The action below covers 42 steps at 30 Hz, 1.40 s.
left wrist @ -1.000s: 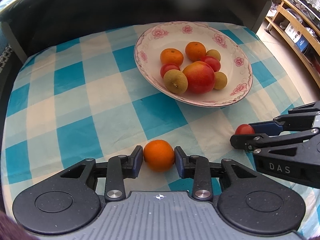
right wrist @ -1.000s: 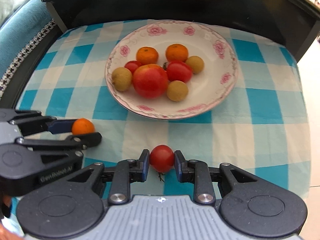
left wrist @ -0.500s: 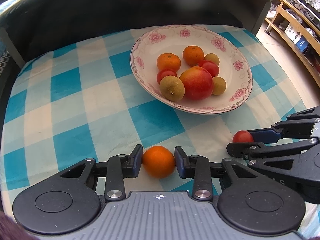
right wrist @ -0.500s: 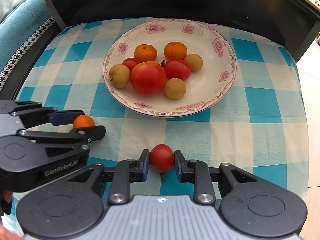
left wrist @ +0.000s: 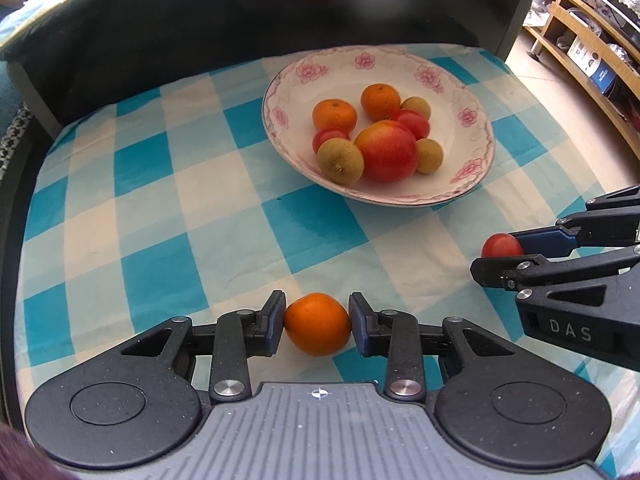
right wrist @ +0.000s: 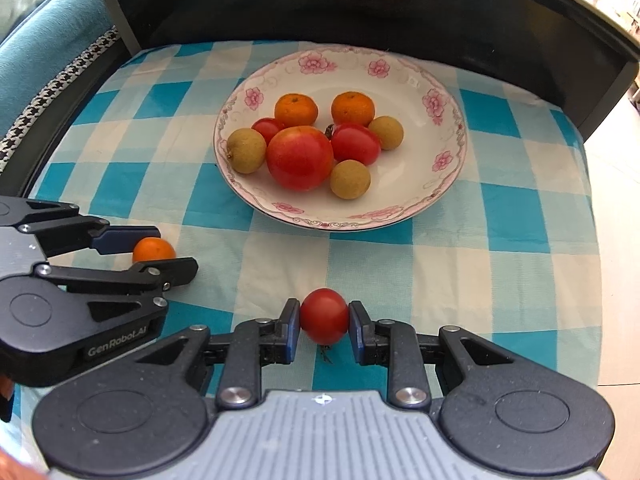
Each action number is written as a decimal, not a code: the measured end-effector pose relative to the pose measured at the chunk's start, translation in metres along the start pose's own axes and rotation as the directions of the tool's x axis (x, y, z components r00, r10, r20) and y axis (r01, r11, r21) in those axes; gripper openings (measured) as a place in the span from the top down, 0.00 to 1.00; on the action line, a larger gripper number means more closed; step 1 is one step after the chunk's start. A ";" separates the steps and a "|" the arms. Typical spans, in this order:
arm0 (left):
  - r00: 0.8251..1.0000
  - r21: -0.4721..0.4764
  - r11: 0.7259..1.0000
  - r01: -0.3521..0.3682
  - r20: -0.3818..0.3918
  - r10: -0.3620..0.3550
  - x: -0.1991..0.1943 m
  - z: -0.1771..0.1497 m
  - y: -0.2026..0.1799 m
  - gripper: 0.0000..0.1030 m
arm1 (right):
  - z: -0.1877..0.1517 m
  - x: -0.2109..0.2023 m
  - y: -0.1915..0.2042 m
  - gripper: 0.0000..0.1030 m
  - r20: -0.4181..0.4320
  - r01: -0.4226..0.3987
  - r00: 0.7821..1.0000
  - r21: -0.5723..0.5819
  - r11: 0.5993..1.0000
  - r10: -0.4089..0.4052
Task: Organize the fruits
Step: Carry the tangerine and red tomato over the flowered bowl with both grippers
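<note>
Blue-and-white checked cloth (left wrist: 168, 208) covering a low surface, backed by a dark raised surround (left wrist: 240, 20); wooden shelving (left wrist: 588, 40) with small boxes at the far right of the left wrist view, teal upholstery with a houndstooth trim (right wrist: 52, 88) at the far left of the right wrist view. Item one: white plate (right wrist: 400, 80) with a pink flower border, standing on the cloth toward the far side, holding two small oranges at the back, one large red-and-yellow apple (right wrist: 300, 158) in the middle, two red tomatoes on either side of it, and three tan round fruits, possibly longans, though the skin detail is too soft to settle it. Item two: left gripper (left wrist: 318, 324), jaws narrowed onto a small orange (left wrist: 318, 330), both blue pads touching its sides; the orange sits low over the cloth, near the front, and whether it rests on the cloth or is just lifted cannot be told. Item three: right gripper (right wrist: 324, 316), jaws narrowed onto a small red tomato (right wrist: 324, 316), pads pressed to both sides, a bit of dark stem showing beneath it over a blue square. Both held fruits lie outside the plate, on the near side of it, well apart from each other, the orange to the left and the tomato to the right. Each gripper appears side-on in the other's view.
</note>
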<state>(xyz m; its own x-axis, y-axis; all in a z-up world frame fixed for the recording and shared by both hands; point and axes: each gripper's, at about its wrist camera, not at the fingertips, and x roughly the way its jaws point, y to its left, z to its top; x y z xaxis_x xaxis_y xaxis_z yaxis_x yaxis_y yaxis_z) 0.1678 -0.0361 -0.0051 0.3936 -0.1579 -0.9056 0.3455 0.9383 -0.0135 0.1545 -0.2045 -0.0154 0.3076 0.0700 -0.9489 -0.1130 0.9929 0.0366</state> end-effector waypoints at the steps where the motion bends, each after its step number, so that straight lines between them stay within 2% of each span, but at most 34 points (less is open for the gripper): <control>1: 1.000 0.001 1.000 0.003 0.004 -0.003 -0.002 -0.001 -0.001 0.59 | -0.001 -0.003 -0.001 0.73 0.006 0.002 1.000 0.001 1.000 -0.002; 13: 0.998 -0.016 1.000 0.025 0.054 -0.024 -0.023 0.000 -0.002 0.59 | -0.001 -0.031 0.006 0.73 0.070 0.035 0.997 -0.013 0.999 -0.034; 20: 0.996 -0.015 0.999 0.030 0.083 -0.029 -0.030 0.013 0.000 0.59 | 0.005 -0.041 0.010 0.73 0.091 0.047 0.995 -0.020 0.999 -0.045; 28: 0.993 -0.041 0.998 0.046 0.114 -0.041 -0.035 0.027 0.003 0.59 | 0.017 -0.047 0.006 0.73 0.114 0.047 0.992 -0.004 0.999 -0.047; 42: 0.990 -0.029 0.998 0.060 0.132 -0.056 -0.029 0.052 -0.003 0.59 | 0.036 -0.042 -0.001 0.73 0.133 0.040 0.990 0.007 0.999 -0.041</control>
<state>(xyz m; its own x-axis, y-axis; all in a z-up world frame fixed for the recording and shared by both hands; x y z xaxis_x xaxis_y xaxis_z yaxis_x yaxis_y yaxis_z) 0.1995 -0.0501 0.0427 0.4826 -0.2493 -0.8396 0.3440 0.9356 -0.0801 0.1755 -0.2047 0.0355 0.4350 0.0414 -0.8995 -0.0936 0.9956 0.0006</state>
